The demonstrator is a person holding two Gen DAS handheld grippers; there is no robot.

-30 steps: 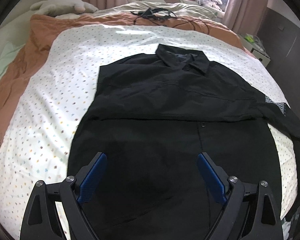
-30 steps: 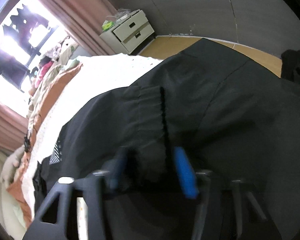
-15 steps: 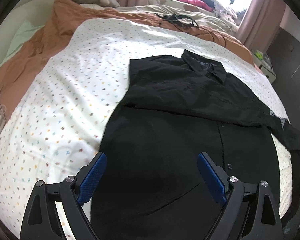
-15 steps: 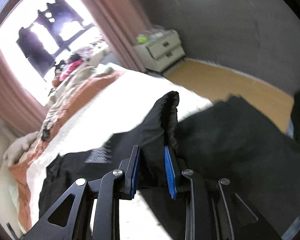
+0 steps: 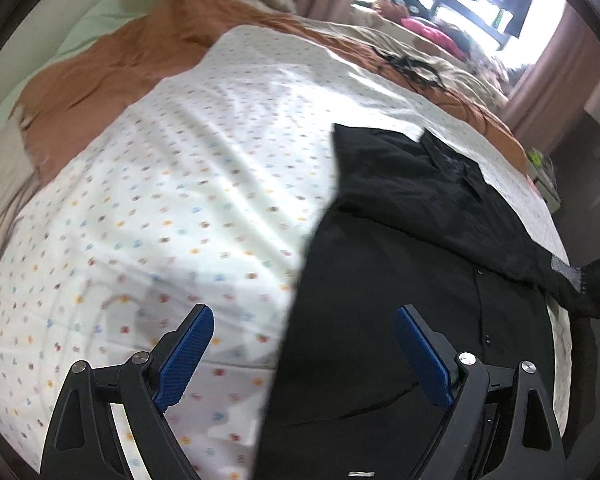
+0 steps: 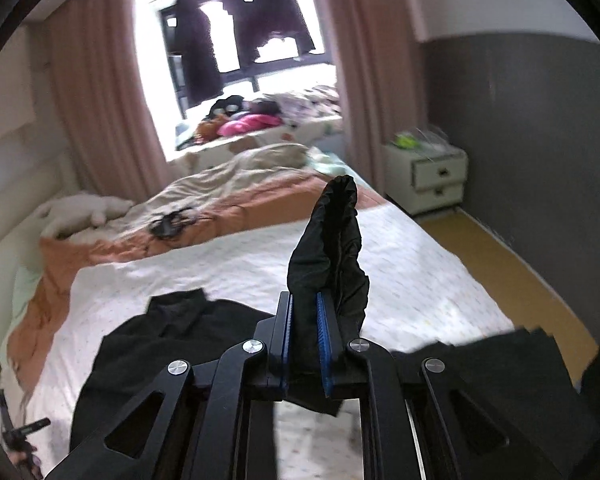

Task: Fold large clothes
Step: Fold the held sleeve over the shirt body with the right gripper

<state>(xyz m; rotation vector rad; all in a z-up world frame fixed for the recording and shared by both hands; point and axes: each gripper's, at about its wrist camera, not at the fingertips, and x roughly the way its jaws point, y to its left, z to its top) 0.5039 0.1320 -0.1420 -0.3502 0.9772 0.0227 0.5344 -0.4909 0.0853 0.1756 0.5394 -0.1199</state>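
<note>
Bedroom, dotted bedsheet (image 5: 188,208) | right claw (image 6: 306,336), jaws just closing, clamps black shirt (image 5: 400,280) sleeve (image 6: 332,248), lifted toward 12 o'clock | left claw (image 5: 304,344) apart, empty | sleeve fold beginning.

Left wrist looks down close at bed (image 5: 172,208); right higher, toward window (image 6: 244,40).

no readable text, labels or numbers anywhere

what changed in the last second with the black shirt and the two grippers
The right gripper has just closed its fingers on a bunched fold of the black shirt and lifted it clear of the bed. The left gripper slid toward the shirt's left edge. It stays open and empty; the shirt body stays flat.
</note>
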